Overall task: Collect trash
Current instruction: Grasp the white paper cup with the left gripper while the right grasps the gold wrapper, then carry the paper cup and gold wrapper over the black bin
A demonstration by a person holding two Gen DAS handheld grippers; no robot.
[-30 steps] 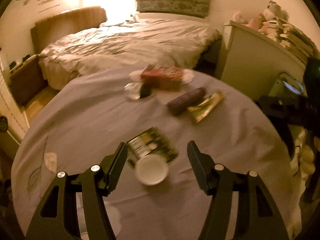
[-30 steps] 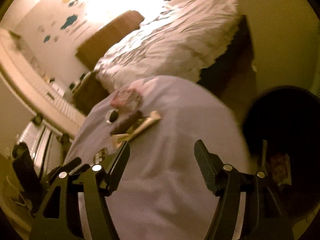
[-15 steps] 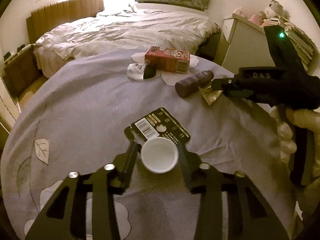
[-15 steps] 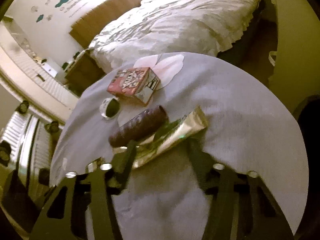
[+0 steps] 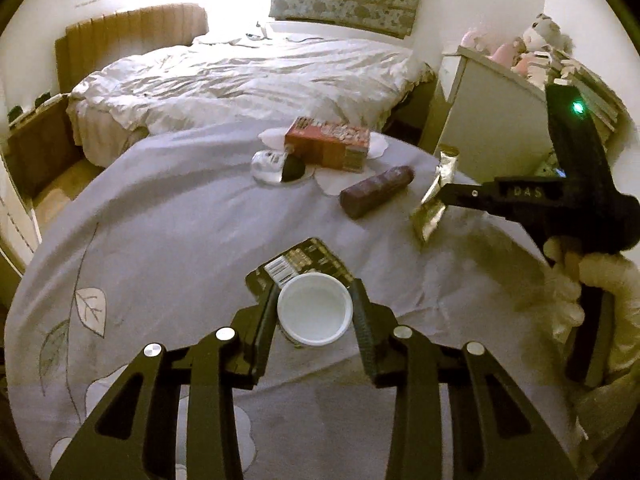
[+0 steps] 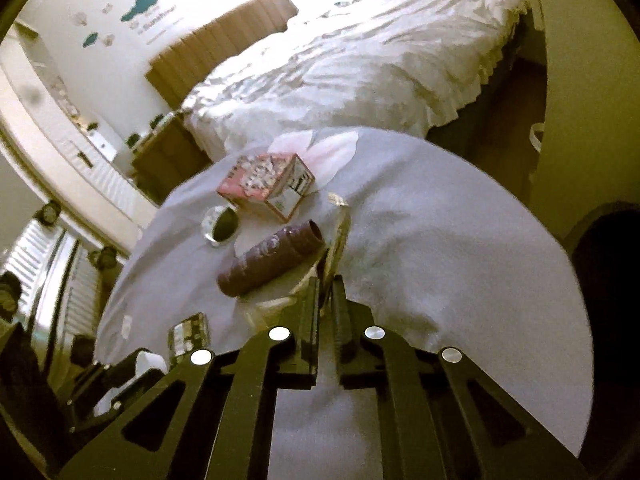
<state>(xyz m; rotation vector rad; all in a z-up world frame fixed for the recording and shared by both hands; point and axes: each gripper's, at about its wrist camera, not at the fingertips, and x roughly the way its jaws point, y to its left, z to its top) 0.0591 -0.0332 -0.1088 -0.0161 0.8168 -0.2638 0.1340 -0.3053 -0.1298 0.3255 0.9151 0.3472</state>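
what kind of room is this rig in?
Almost certainly a bedroom: an unmade bed with a padded headboard, stuffed toys on a cabinet, and a cloth-covered round table carrying the litter.

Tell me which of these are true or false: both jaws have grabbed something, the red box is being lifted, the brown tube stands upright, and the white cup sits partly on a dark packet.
1. Both jaws have grabbed something. True: the left gripper is closed on the white cup, and the right gripper is shut on the gold wrapper.
2. The red box is being lifted. False: the red box lies on the tablecloth, untouched.
3. The brown tube stands upright. False: the brown tube lies on its side.
4. The white cup sits partly on a dark packet. True: the dark packet shows from under its far side.
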